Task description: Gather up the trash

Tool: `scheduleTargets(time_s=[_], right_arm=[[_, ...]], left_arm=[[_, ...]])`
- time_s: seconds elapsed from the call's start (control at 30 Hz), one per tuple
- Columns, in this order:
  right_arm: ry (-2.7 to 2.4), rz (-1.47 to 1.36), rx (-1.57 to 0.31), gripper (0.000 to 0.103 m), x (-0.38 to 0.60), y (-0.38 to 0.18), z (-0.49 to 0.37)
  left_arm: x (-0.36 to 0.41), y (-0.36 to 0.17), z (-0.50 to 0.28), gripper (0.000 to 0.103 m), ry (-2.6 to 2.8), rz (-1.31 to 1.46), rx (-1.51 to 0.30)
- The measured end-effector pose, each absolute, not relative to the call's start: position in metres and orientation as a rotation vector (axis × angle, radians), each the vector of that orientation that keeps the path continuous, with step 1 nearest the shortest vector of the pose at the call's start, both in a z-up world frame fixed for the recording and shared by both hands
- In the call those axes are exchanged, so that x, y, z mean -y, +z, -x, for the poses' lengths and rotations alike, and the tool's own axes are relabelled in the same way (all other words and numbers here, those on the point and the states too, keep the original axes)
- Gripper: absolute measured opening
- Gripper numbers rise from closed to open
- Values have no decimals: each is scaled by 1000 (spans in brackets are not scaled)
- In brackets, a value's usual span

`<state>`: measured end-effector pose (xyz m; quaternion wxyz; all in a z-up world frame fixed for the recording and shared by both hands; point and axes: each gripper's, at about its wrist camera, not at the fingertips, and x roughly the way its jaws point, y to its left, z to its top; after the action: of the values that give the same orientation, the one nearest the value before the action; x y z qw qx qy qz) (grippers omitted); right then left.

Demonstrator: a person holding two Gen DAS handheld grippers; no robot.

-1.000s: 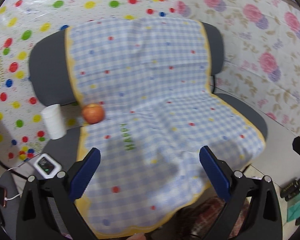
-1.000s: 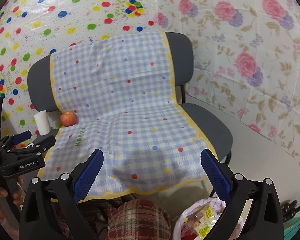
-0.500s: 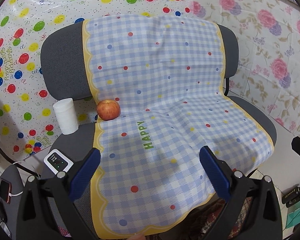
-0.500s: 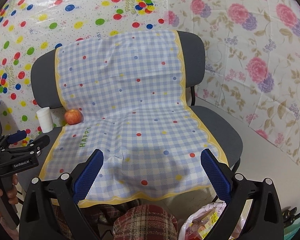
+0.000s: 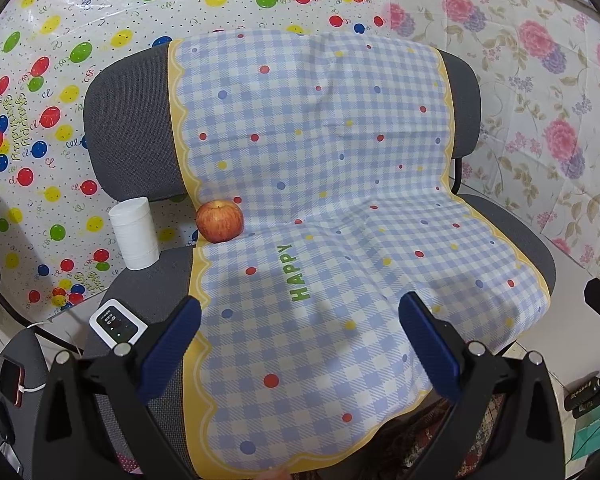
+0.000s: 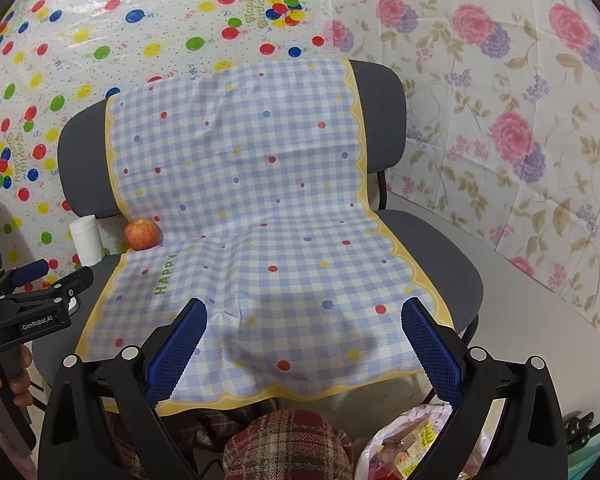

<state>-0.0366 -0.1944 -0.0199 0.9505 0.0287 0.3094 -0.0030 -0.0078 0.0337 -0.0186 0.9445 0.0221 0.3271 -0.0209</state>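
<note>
A grey chair (image 5: 128, 120) is draped with a blue checked cloth (image 5: 340, 200). A red apple (image 5: 219, 221) sits at the back left of the seat; it also shows in the right wrist view (image 6: 141, 234). A white paper cup (image 5: 135, 233) stands left of it, also in the right wrist view (image 6: 86, 240). My left gripper (image 5: 300, 328) is open and empty above the seat's front. My right gripper (image 6: 304, 332) is open and empty over the cloth's front edge. A plastic bag of wrappers (image 6: 408, 444) lies low in the right wrist view.
A white device (image 5: 118, 322) lies on the seat's left front corner. A phone on a cable (image 5: 10, 376) lies further left. Patterned sheets cover the walls (image 6: 500, 120). A plaid-clothed knee (image 6: 288, 444) is below the right gripper. The left gripper appears in the right wrist view (image 6: 40, 284).
Both grippers have pulled back and tilted, so the chair sits more centred and further off. The apple and cup have not moved. Both grippers stay open.
</note>
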Motion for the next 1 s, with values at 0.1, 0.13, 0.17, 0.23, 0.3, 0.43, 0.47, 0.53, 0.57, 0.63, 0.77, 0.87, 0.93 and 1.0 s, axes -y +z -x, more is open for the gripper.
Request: scheduleTargets(time_s=[0.1, 0.13, 0.17, 0.23, 0.3, 0.43, 0.47, 0.53, 0.57, 0.63, 0.77, 0.87, 0.93, 1.0], right_arm=[[-8, -60, -628, 97, 197, -21, 35], [-10, -61, -627, 97, 199, -21, 35], [-10, -62, -627, 97, 200, -21, 34], [-11, -62, -627, 97, 198, -20, 35], [-12, -63, -625, 97, 199, -20, 35], [-11, -64, -624, 97, 200, -19, 35], [-12, -64, -624, 97, 199, -19, 35], [-12, -66, -623, 97, 199, -19, 35], [-13, -65, -624, 97, 197, -19, 35], [-14, -65, -624, 97, 198, -19, 35], [-17, -66, -624, 97, 198, -19, 35], [-14, -66, -624, 97, 198, -19, 35], [-14, -65, -625, 97, 199, -19, 35], [-14, -66, -625, 97, 198, -19, 36]], left_arm=[[-34, -19, 7, 96, -44, -46, -666], [-34, -19, 7, 96, -44, -46, -665], [-34, -19, 7, 96, -43, -46, -665], [-35, -18, 6, 96, -39, -44, -664], [-35, -17, 6, 96, -35, -42, -663], [-35, -16, 7, 96, -35, -44, -662], [-36, -15, 6, 96, -34, -44, -661], [-35, -15, 7, 96, -33, -44, -659], [-36, -15, 6, 96, -35, -45, -659], [-35, -15, 6, 96, -34, -43, -661], [-35, -15, 6, 96, -34, -45, -660], [-36, -15, 5, 96, -34, -46, -661], [-35, -15, 5, 96, -30, -50, -662], [-35, -15, 6, 96, -28, -52, -662]])
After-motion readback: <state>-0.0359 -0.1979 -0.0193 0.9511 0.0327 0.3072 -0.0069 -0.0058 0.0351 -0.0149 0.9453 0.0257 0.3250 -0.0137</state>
